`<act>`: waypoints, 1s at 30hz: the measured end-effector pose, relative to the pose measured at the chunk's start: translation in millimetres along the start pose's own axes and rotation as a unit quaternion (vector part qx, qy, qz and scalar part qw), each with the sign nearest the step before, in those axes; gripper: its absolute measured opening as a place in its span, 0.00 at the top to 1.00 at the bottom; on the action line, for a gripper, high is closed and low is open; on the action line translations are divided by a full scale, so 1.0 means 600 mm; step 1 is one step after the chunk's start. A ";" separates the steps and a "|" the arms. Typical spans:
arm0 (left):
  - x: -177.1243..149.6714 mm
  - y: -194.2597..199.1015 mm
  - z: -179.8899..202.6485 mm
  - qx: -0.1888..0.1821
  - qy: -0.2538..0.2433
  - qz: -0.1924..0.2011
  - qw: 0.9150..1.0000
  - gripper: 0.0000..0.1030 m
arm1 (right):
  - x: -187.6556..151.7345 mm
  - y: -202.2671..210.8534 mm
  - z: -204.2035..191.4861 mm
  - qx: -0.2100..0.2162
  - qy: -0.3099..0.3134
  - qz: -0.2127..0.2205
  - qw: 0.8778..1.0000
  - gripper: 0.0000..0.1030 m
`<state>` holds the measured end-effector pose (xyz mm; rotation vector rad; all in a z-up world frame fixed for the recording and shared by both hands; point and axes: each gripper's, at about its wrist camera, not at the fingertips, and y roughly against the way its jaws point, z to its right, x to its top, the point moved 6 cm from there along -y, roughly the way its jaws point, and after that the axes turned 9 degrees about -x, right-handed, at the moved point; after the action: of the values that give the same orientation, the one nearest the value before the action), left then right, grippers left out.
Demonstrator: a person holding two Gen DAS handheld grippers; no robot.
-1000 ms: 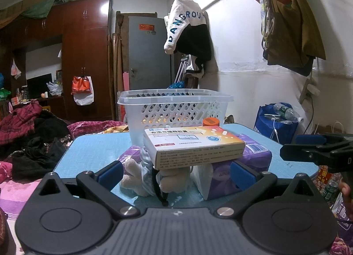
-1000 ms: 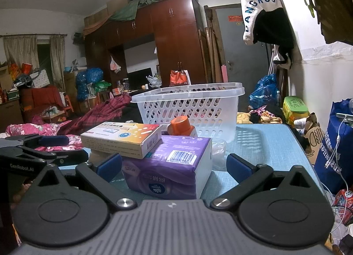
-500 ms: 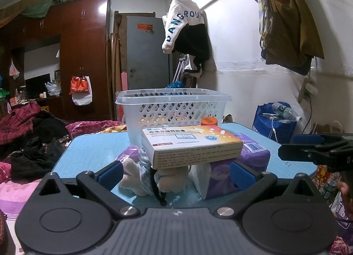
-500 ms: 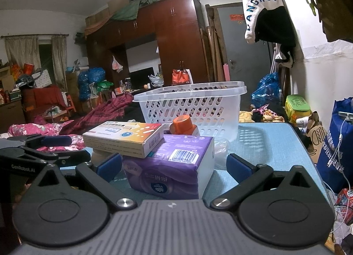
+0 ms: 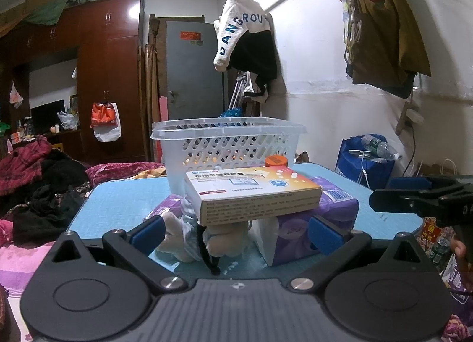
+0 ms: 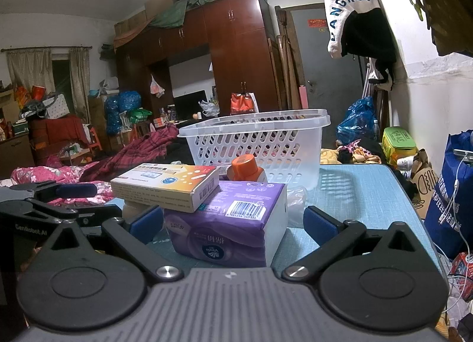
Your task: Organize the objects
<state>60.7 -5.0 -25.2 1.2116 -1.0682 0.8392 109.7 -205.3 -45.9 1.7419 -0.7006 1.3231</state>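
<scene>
Spread left claw [image 5: 235, 231] facing pile

A basket [image 5: 229, 146] is standing toward the far edge of the table [image 5: 118, 203], with a capped bottle [image 6: 245, 168] sitting just in front of it. Nearer the front edge, a medicine box [image 5: 254, 194] is resting on a tissue pack [image 6: 227, 220] and a plush toy [image 5: 189, 232], the toy lying left of the pack.
</scene>
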 end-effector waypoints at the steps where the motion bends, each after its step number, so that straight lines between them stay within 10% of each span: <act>1: 0.000 0.000 0.000 0.000 0.000 0.000 1.000 0.00 | 0.000 0.000 0.000 0.000 0.000 0.000 1.000 0.00; 30: 0.004 0.010 -0.008 -0.012 0.004 0.023 1.000 0.00 | 0.005 0.003 0.007 0.003 -0.012 0.018 1.000 0.00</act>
<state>56.9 0.9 -21.3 1.1668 -1.0998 0.8639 111.4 -209.8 -43.2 1.7595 -0.7458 1.3317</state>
